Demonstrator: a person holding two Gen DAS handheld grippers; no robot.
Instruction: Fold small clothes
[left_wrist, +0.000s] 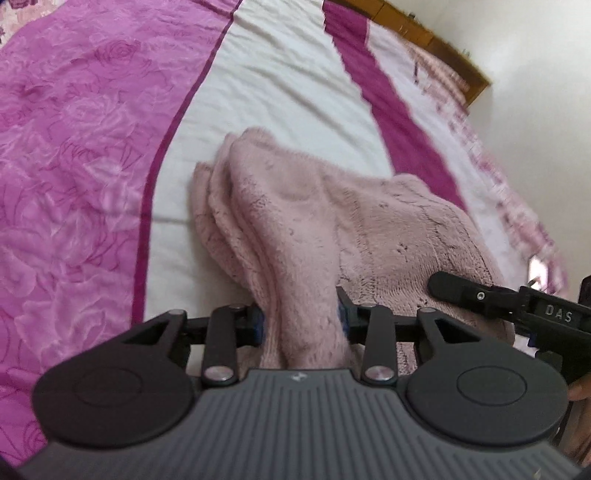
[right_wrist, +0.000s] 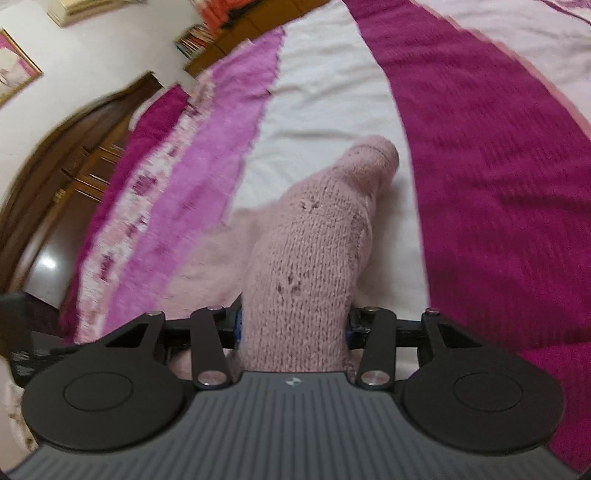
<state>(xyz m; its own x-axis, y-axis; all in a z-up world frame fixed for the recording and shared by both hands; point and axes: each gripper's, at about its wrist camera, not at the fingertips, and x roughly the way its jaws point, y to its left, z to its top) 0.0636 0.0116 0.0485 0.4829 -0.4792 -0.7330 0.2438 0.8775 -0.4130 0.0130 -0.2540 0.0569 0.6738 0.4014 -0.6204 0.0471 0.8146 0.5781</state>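
A pale pink knitted garment (left_wrist: 332, 229) lies bunched on the white stripe of a bedspread (left_wrist: 258, 92). My left gripper (left_wrist: 303, 325) is shut on a thick fold of it, and the cloth runs forward from the jaws. My right gripper (right_wrist: 293, 325) is shut on another part of the same pink knit (right_wrist: 314, 236), which rises from the jaws and ends in a rounded cuff. The right gripper also shows in the left wrist view (left_wrist: 447, 286) at the right, resting against the garment.
The bedspread has magenta rose-print bands (left_wrist: 74, 166) left and a dark magenta stripe (right_wrist: 498, 184) right. A wooden headboard (left_wrist: 443, 40) stands at the far end. Dark wooden furniture (right_wrist: 74, 147) and shelves with books (right_wrist: 195, 40) stand beside the bed.
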